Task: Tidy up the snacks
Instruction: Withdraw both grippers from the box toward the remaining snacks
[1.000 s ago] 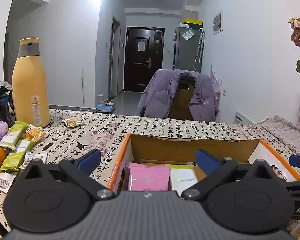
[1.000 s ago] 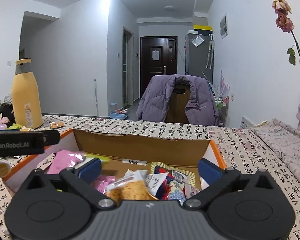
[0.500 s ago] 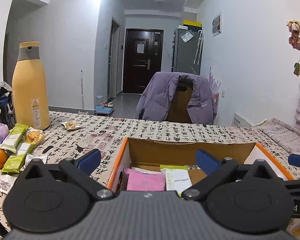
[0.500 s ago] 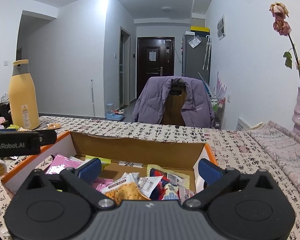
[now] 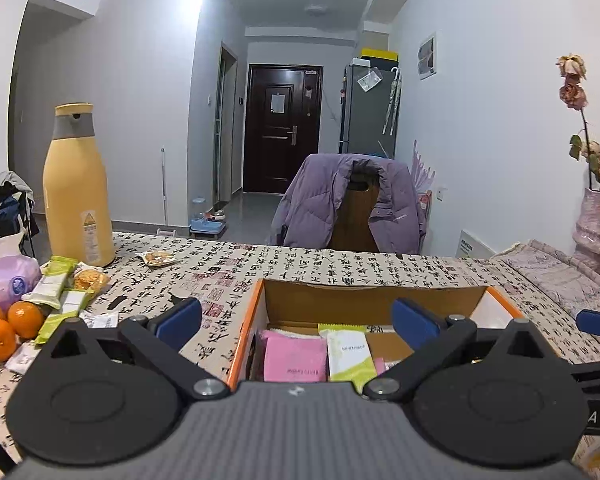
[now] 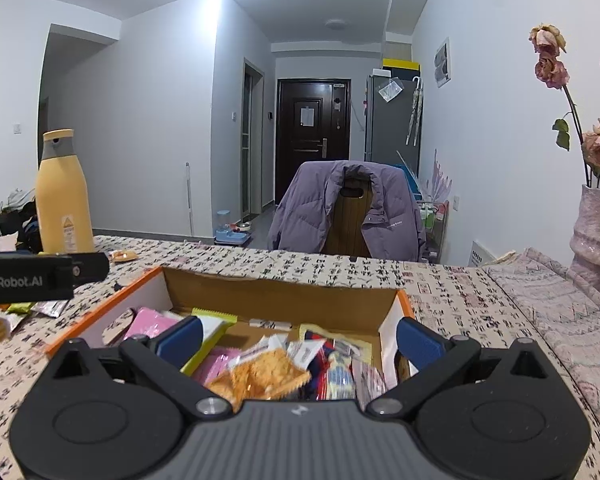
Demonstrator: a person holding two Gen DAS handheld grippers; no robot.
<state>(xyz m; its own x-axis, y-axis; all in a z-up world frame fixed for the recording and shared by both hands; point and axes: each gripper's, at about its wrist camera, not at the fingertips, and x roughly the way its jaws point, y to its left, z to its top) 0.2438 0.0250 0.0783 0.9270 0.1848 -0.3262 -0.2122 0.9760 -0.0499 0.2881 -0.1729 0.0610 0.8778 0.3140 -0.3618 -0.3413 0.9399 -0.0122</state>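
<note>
Orange-rimmed box [image 5: 246, 336] — pink packet [image 5: 294, 360].

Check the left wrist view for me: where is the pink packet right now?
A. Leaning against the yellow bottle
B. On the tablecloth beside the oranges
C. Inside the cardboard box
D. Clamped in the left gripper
C: the pink packet lies flat inside the cardboard box, beside a white-green packet, under the open left gripper.

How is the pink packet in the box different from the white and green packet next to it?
The pink packet is plain pink and squarish, while the white and green packet is white with a green corner and narrower. The pink one lies nearer the orange-edged wall of the cardboard box; the white and green one lies nearer the middle. Both lie flat, side by side, sealed, inside the box.
</note>
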